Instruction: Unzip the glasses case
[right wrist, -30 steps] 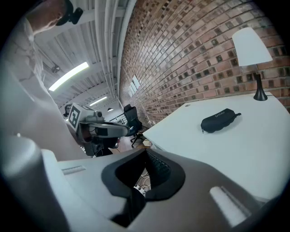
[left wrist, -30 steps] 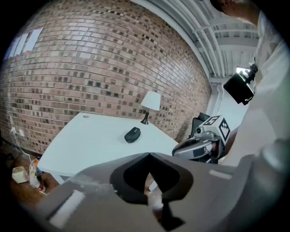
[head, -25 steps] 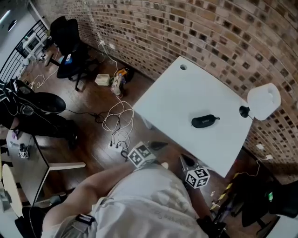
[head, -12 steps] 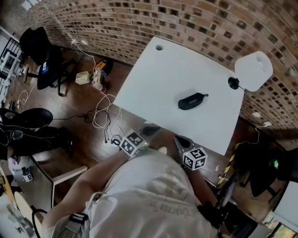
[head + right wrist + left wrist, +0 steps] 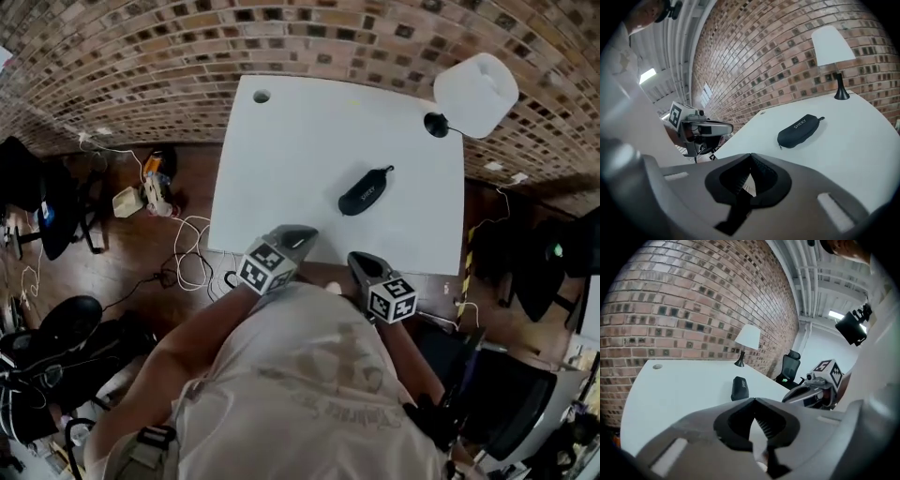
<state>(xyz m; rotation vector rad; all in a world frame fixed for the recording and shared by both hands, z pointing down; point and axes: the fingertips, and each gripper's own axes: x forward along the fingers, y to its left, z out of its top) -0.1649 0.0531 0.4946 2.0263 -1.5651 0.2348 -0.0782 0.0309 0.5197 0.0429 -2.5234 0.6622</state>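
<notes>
While both pairs of fingers are clenched on nothing, the left gripper [image 5: 298, 234] and the right gripper [image 5: 361, 264] hang at the near edge of the white rectangular bench [image 5: 281, 159], well short of the work. The black oblong zipped fabric glasses case [image 5: 363, 190] lies closed, right of centre, slanting toward a white-shaded lamp [image 5: 473, 94] at the far right corner. Suggested practice: release one pair of fingers to pin the case body, and let the other pinch the zip pull and draw it along the seam.
</notes>
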